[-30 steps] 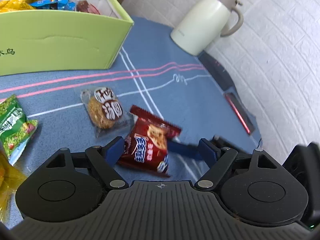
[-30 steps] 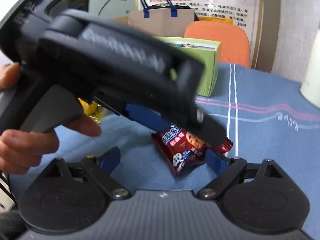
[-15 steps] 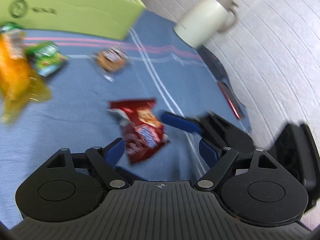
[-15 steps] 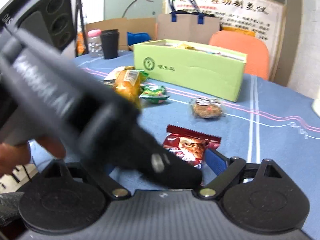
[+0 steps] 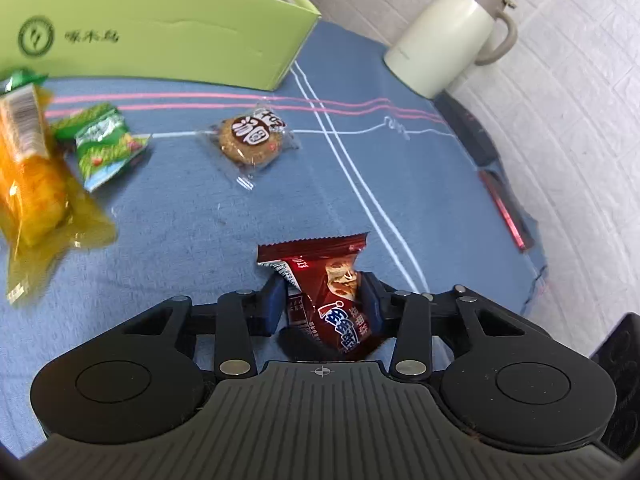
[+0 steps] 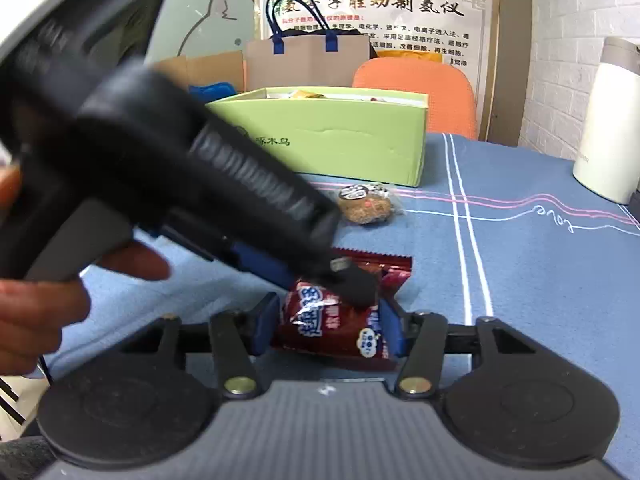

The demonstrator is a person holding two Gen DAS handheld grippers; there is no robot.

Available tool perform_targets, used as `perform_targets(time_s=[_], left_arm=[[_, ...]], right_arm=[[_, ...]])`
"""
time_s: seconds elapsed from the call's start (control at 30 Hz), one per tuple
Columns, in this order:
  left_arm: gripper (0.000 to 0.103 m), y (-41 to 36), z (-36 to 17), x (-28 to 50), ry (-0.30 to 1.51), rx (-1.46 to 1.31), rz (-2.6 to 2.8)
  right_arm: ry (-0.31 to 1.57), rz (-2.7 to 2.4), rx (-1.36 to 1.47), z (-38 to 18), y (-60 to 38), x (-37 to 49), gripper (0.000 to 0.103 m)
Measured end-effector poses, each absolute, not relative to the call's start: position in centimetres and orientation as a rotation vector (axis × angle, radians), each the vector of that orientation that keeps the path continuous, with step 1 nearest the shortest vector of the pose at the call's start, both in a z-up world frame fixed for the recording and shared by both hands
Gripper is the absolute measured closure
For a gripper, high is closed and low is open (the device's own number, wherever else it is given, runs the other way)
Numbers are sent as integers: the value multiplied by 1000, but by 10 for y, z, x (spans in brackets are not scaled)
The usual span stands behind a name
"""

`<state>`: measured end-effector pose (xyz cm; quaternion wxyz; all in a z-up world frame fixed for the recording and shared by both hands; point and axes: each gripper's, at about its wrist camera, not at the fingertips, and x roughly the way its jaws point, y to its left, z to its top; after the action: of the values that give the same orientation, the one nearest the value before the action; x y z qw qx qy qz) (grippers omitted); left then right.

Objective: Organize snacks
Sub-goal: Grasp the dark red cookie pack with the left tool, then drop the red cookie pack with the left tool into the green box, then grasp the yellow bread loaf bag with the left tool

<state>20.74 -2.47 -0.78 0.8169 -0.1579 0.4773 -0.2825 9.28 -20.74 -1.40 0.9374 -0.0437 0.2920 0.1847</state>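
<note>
Left gripper [image 5: 325,305]: low centre of the left wrist view, jaws closing, its blue pads pinching the red snack packet between them; in the right wrist view it reaches in from the upper left as a dark, blurred body, tip at [image 6: 352,280]
Right gripper [image 6: 327,327]: low centre of the right wrist view, jaws closing, both blue pads pressed against the sides of the same packet
Red snack packet [image 5: 326,296]: crumpled between the left pads, serrated top edge pointing up the frame; in the right wrist view [image 6: 320,324] it sits low centre, held by both tools at once
Hand [image 6: 44,312]: left edge of the right wrist view, fingers around the left tool's handle
Green box [image 5: 160,36]: upper left of the left wrist view, open, wrappers showing over its rim; centre of the right wrist view [image 6: 340,136]
Round biscuit in clear wrap [image 5: 250,140]: on the cloth below the box, apart from the packet
Green packet [image 5: 104,144]: left side, just beside the orange one
Orange packet [image 5: 32,184]: far left edge, blurred
Blue tablecloth [image 5: 180,220]: pink and white lines across it
White jug [image 5: 448,36]: upper right, at the table's far edge by the white wall
Orange chair [image 6: 424,88]: behind the box
Paper bag [image 6: 308,60]: upper centre, blue handles
</note>
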Motion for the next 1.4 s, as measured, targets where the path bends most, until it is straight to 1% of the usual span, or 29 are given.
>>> perform_targets(time_s=[0.1, 0.23, 0.3, 0.43, 0.57, 0.63, 0.67, 0.7, 0.73, 0.77, 0.8, 0.83, 0.87, 1.0, 1.13, 1.23, 1.4], left_arm=[[86, -18, 9, 209, 966, -373, -609], [86, -10, 48, 232, 851, -377, -601], [85, -3, 67, 254, 792, -383, -582], [81, 10, 95, 312, 729, -392, -519], [79, 21, 98, 369, 721, -393, -455], [77, 30, 91, 392, 733, -422, -437], [73, 36, 87, 400, 736, -437, -427], [64, 43, 85, 405, 734, -452, -413], [54, 52, 84, 405, 713, -464, -402], [49, 60, 87, 402, 679, -475, -394], [41, 69, 92, 395, 638, -481, -381], [35, 75, 96, 388, 599, -480, -365], [33, 81, 101, 381, 567, -473, -348], [29, 99, 112, 354, 503, -462, -307], [27, 103, 109, 321, 499, -444, -287], [27, 103, 95, 297, 537, -411, -265], [27, 110, 60, 257, 628, -414, -207]], right_arm=[[568, 397, -78, -1, -212, 97, 50], [472, 411, -135, 29, -205, 123, 50], [425, 429, -156, 46, -199, 149, 50], [362, 453, -223, 70, -181, 211, 49], [379, 481, -199, 74, -163, 286, 48], [414, 498, -163, 67, -157, 317, 45], [427, 505, -136, 62, -157, 330, 38], [437, 509, -108, 59, -158, 337, 31], [434, 512, -86, 58, -162, 339, 31], [416, 509, -74, 59, -167, 340, 29], [392, 500, -63, 61, -172, 337, 22], [364, 490, -50, 63, -177, 335, 16], [336, 476, -33, 64, -183, 332, 7], [280, 439, 1, 66, -206, 319, 6], [274, 448, -4, 68, -210, 309, 3], [289, 503, -54, 65, -199, 273, 2], [392, 610, -119, 35, -165, 229, 2]])
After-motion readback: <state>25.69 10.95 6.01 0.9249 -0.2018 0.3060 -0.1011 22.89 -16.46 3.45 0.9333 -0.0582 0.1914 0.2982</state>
